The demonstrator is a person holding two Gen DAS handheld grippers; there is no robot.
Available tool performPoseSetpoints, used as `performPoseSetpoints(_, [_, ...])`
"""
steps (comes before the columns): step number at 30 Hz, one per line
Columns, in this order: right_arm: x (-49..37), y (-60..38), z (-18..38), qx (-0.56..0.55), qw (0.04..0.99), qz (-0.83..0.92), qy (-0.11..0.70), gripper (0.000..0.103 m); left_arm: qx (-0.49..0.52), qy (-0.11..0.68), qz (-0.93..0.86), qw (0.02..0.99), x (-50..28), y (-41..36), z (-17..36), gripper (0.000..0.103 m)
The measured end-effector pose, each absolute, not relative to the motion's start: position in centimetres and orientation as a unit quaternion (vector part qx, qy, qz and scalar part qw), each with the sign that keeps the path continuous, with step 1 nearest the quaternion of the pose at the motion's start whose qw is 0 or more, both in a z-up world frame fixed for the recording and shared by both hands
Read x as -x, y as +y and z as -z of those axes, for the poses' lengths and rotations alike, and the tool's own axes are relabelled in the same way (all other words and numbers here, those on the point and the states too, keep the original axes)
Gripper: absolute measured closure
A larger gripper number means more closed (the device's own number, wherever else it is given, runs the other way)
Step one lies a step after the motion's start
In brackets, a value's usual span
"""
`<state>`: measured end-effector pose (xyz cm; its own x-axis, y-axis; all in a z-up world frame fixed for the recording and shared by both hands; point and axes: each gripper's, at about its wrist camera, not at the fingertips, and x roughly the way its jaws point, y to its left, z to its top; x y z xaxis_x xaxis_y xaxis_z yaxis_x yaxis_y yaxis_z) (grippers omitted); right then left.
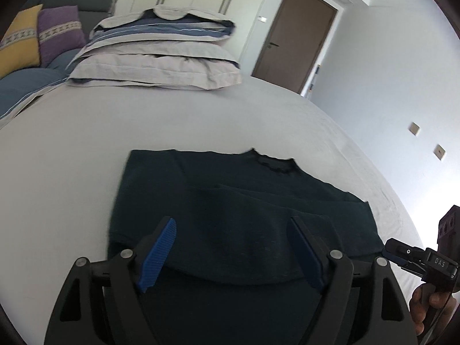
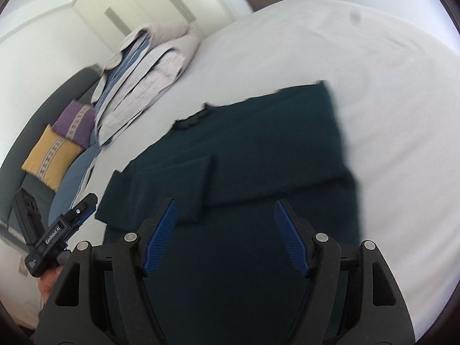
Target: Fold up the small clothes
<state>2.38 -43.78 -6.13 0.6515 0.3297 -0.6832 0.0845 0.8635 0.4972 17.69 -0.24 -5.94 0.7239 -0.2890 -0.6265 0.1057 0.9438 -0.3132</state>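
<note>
A dark green top (image 1: pixel 230 201) lies flat on the white bed (image 1: pixel 72 158), neck at the far side, with its sleeves folded in over the body. It also shows in the right wrist view (image 2: pixel 258 149). My left gripper (image 1: pixel 233 230) hovers over the near hem, jaws wide open and empty. My right gripper (image 2: pixel 224 210) hovers over the same garment, jaws wide open and empty. The right gripper also shows at the right edge of the left wrist view (image 1: pixel 386 251). The left gripper shows at the left of the right wrist view (image 2: pixel 92 201).
A stack of folded grey and blue bedding (image 1: pixel 161 54) sits at the head of the bed. Yellow (image 1: pixel 20 43) and purple (image 1: pixel 60 28) cushions lie on a dark sofa to the left. A brown door (image 1: pixel 296 37) is behind the bed.
</note>
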Motion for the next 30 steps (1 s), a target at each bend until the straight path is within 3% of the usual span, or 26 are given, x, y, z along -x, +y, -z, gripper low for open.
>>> performPoseSetpoints(7, [-12.6, -39.4, 9.9, -0.201, 0.833, -0.058, 0.512, 0.036, 0.165, 0.351, 0.048, 0.920, -18.4, 7.0, 6.8, 0.025])
performPoseSetpoints(9, [-13.7, -37.9, 10.3, -0.156, 0.840, -0.035, 0.518, 0.051, 0.169, 0.354, 0.043, 0.919, -18.4, 7.6, 7.0, 0.025])
performPoseSetpoints(11, [-13.8, -37.7, 9.9, -0.146, 0.843, -0.042, 0.516, 0.089, 0.172, 0.355, 0.036, 0.918, -18.7, 8.5, 7.4, 0.025])
performPoseSetpoints(12, [-13.7, -37.9, 9.5, -0.147, 0.845, -0.043, 0.512, 0.094, 0.174, 0.356, 0.031, 0.917, -19.0, 8.7, 7.6, 0.025])
performPoseSetpoints(23, [-13.1, -39.6, 3.3, -0.115, 0.897, -0.057, 0.422, 0.097, 0.157, 0.358, 0.031, 0.920, -22.1, 8.3, 7.3, 0.025])
performPoseSetpoints(30, [-14.6, -42.4, 9.6, -0.147, 0.865, -0.032, 0.479, 0.097, 0.127, 0.403, 0.019, 0.906, -25.5, 7.3, 9.5, 0.028])
